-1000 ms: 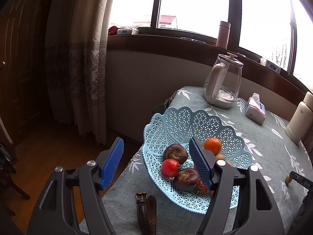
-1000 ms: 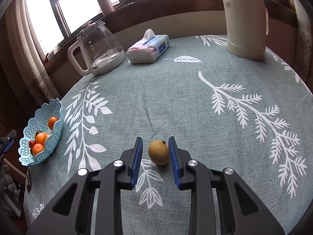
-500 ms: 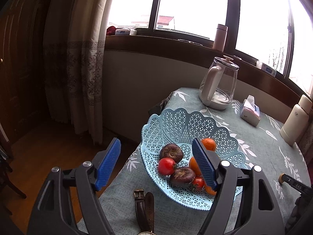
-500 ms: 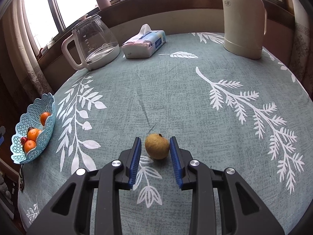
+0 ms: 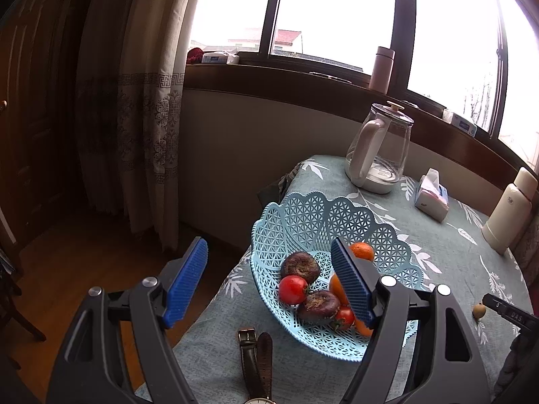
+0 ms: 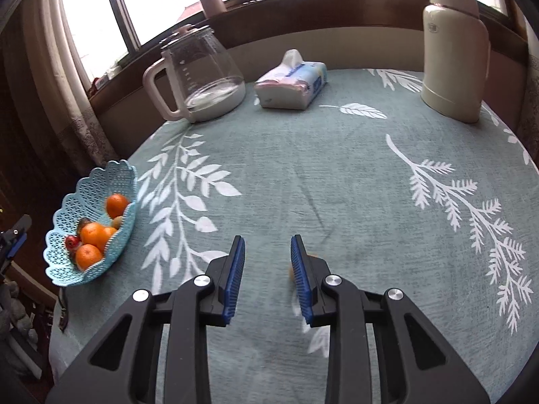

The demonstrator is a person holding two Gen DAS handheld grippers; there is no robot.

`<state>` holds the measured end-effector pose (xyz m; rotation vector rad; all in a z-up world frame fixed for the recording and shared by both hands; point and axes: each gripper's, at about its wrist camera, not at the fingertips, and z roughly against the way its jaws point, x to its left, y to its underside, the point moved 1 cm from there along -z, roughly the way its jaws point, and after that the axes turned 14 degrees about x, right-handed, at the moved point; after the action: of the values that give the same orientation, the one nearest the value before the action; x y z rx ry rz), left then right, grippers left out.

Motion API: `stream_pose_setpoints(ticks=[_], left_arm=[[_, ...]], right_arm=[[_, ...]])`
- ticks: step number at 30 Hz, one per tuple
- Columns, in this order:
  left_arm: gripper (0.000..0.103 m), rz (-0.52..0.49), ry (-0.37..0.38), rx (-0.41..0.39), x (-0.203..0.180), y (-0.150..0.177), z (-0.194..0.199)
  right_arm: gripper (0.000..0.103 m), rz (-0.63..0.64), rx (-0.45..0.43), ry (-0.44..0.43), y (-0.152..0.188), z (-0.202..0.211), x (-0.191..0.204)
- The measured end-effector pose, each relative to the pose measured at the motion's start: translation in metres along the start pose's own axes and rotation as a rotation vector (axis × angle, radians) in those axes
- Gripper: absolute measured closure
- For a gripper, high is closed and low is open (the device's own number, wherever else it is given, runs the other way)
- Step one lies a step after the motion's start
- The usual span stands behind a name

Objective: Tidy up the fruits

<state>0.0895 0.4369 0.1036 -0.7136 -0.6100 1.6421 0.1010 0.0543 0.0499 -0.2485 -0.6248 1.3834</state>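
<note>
No legible writing anywhere: a small mark on the cream flask (image 6: pixel 453 50) and print on the tissue pack (image 6: pixel 291 82), both too small to read. Glass kettle (image 6: pixel 202 74) just left of the tissue pack at the far edge of the leaf-printed tablecloth (image 6: pixel 303 168). Pink bottle (image 5: pixel 381 70) up on the windowsill. Wristwatch (image 5: pixel 257 360) flat on the cloth just before the blue basket (image 5: pixel 313 215).

Basket at the table's left edge, holding oranges (image 6: pixel 92 234), tomatoes (image 5: pixel 292 290) and two dark purple fruits (image 5: pixel 299 266).

Left gripper (image 5: pixel 269 286) spread wide, nothing between the pads, near side of the basket; its right finger in front of some of the fruit.

Right gripper (image 6: pixel 266 272) parted, nothing between the pads. Small brownish fruit (image 5: pixel 479 310) on the cloth, mostly hidden behind the right finger in the right wrist view, only a blurred sliver showing; contact impossible to tell.
</note>
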Motion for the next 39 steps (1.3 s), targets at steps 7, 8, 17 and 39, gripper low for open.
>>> stream_pose_setpoints(ticks=[7, 8, 17, 39], left_arm=[[0.025, 0.024, -0.014, -0.023, 0.01, -0.003, 0.009], [0.025, 0.026, -0.016, -0.024, 0.011, -0.004, 0.009], [0.025, 0.032, -0.005, -0.036, 0.014, -0.005, 0.018], [0.017, 0.047, 0.003, -0.036, 0.018, -0.007, 0.02]], right_arm=[[0.074, 0.172, -0.006, -0.147, -0.006, 0.01, 0.086], [0.074, 0.199, -0.004, -0.159, -0.005, 0.01, 0.099], [0.074, 0.358, 0.043, -0.233, 0.005, -0.009, 0.187], [0.065, 0.036, -0.008, 0.051, 0.014, -0.01, 0.054]])
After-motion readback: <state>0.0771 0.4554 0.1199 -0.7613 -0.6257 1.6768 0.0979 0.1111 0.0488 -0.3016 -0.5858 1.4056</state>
